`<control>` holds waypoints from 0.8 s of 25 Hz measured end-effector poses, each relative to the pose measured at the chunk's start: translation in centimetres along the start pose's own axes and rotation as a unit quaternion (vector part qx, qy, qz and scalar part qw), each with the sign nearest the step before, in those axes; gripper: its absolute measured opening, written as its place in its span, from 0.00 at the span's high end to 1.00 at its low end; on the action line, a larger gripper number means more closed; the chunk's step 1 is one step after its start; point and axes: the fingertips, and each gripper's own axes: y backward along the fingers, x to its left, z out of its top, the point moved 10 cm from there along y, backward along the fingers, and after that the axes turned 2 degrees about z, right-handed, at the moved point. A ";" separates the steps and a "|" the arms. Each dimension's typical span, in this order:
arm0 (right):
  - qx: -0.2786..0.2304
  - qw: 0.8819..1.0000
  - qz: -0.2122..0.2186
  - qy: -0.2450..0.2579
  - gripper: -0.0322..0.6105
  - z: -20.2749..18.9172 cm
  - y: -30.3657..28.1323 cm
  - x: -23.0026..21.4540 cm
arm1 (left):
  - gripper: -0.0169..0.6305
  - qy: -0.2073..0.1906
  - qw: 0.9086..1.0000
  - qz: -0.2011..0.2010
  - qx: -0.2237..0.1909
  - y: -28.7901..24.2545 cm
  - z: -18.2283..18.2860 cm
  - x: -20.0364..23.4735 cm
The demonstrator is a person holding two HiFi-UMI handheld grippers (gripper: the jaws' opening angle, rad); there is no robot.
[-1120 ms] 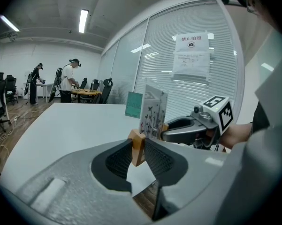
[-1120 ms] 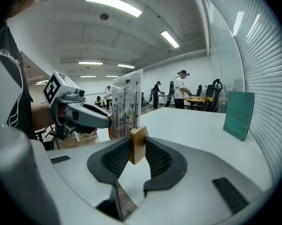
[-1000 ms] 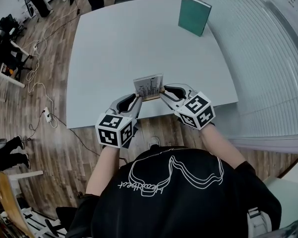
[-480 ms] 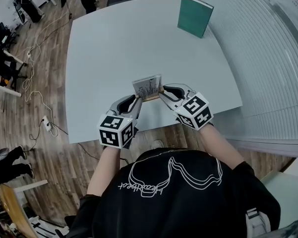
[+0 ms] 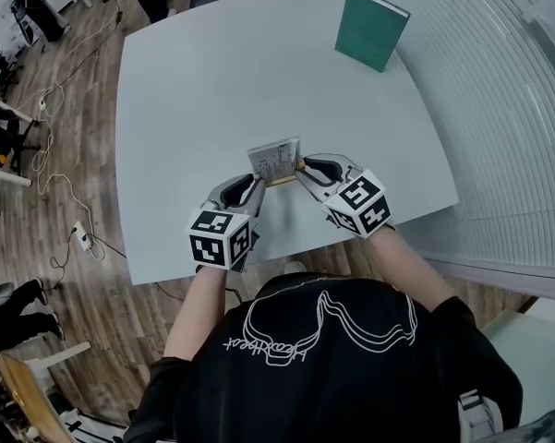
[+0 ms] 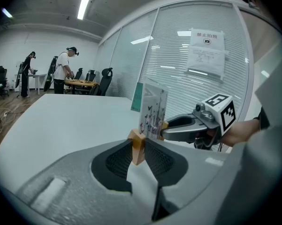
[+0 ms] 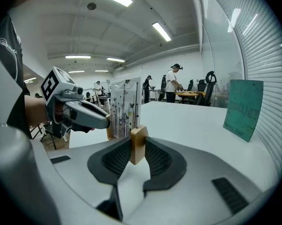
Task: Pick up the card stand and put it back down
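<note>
The card stand [image 5: 275, 163] is a small wooden base that holds an upright white card printed with dark stems and butterflies. It is held over the near part of the white table [image 5: 212, 81], and I cannot tell whether it touches the top. My left gripper [image 5: 259, 185] is shut on the base's left end, where the wooden block [image 6: 137, 146] sits pinched between the pads. My right gripper [image 5: 302, 167] is shut on the other end [image 7: 138, 144]. Each gripper view shows the card [image 6: 152, 109] [image 7: 124, 107] and the opposite gripper [image 6: 187, 128] [image 7: 82, 114] beyond it.
A green book [image 5: 371, 29] stands upright at the table's far right corner, next to a glass wall with blinds [image 5: 499, 100]. Cables and chairs [image 5: 37, 137] lie on the wooden floor to the left. People stand at desks [image 7: 176, 81] far behind.
Both grippers have carried the card stand farther in from the table's near edge and a little lower. The grip on both ends is unchanged.
</note>
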 end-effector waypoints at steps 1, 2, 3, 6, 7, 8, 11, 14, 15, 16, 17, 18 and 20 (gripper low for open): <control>0.001 1.000 -0.001 0.002 0.80 -0.1 -0.4 -0.3 | 0.84 -0.003 1.000 0.000 0.002 -0.4 0.0 0.4; 0.003 1.000 -0.003 0.004 0.80 -0.1 -0.8 -0.6 | 0.84 -0.006 1.000 0.001 0.004 -0.8 0.0 0.7; 0.005 1.000 -0.004 0.004 0.80 -0.3 -1.2 -0.8 | 0.84 -0.009 1.000 0.001 0.007 -1.2 0.0 1.1; 0.012 1.000 -0.007 0.002 0.80 -0.7 -2.6 -1.4 | 0.84 -0.010 1.000 0.002 0.013 -2.3 -0.4 2.2; 0.015 1.000 -0.007 0.003 0.80 -0.9 -3.0 -1.6 | 0.84 -0.011 1.000 0.002 0.013 -2.7 -0.6 2.5; 0.017 1.000 -0.008 0.003 0.80 -1.2 -3.4 -1.9 | 0.84 -0.012 1.000 0.002 0.013 -3.1 -0.8 2.7; 0.026 1.000 -0.009 0.000 0.80 -2.0 -4.3 -2.6 | 0.84 -0.012 1.000 0.000 0.015 -4.3 -1.6 3.4; 0.035 0.999 -0.008 -0.009 0.80 -2.8 -5.3 -2.9 | 0.84 -0.009 1.000 -0.001 0.022 -5.1 -2.3 4.0; 0.037 0.999 -0.008 -0.012 0.80 -3.0 -5.6 -3.0 | 0.84 -0.010 1.000 -0.002 0.024 -5.3 -2.5 4.3; 0.039 0.999 -0.009 -0.014 0.80 -3.1 -5.9 -3.1 | 0.84 -0.009 1.000 -0.002 0.026 -5.5 -2.6 4.5; 0.040 0.999 -0.010 -0.014 0.80 -3.2 -6.1 -3.2 | 0.84 -0.008 1.000 -0.003 0.028 -5.7 -2.7 4.7; 0.041 0.999 -0.011 -0.013 0.80 -3.4 -6.3 -3.3 | 0.84 -0.007 1.000 -0.004 0.030 -5.9 -2.9 4.8; 0.044 0.999 -0.011 -0.012 0.80 -3.7 -6.7 -3.4 | 0.84 -0.006 0.999 -0.006 0.035 -6.3 -3.2 5.2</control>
